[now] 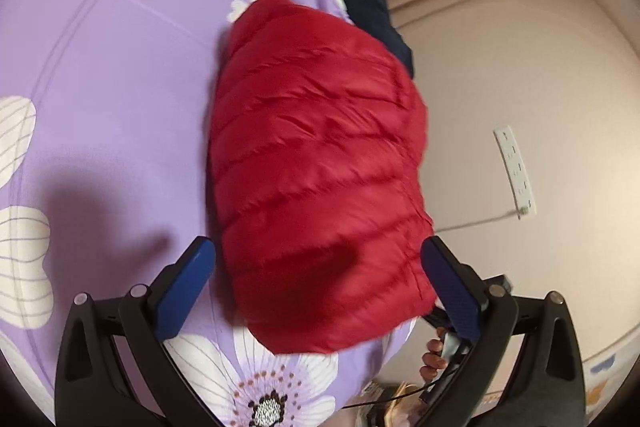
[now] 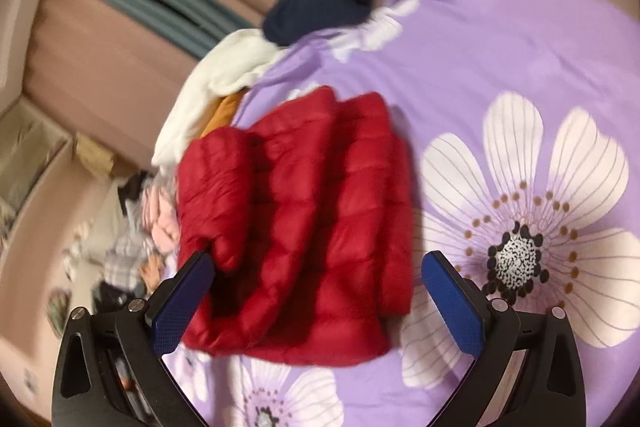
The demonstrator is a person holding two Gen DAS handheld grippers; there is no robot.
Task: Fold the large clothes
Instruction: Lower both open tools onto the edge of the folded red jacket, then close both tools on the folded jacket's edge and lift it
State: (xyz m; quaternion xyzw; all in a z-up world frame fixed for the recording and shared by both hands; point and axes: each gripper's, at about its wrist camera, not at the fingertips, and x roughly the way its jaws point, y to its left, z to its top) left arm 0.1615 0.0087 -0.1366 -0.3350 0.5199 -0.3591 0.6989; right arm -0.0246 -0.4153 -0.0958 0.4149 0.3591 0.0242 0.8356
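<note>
1. Left wrist view: my left claw [image 1: 320,281] stands wide apart, holding nothing; the folded red jacket [image 1: 320,167] lies at the bed [image 1: 112,75] edge.
2. Right wrist view: my right claw [image 2: 318,287] stands wide apart, empty; the red jacket [image 2: 304,227] lies on the bed [image 2: 500,67] near its edge, beside a white garment [image 2: 216,83].

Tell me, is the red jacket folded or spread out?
Folded: the red jacket lies as a compact bundle on the bedsheet, layers doubled over.

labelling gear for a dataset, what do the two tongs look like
Both match: the left tongs and right tongs have black plastic arms with silver rivets and cut-out slots, ending in flat blue textured pads. A thin black cable trails below the left one.
</note>
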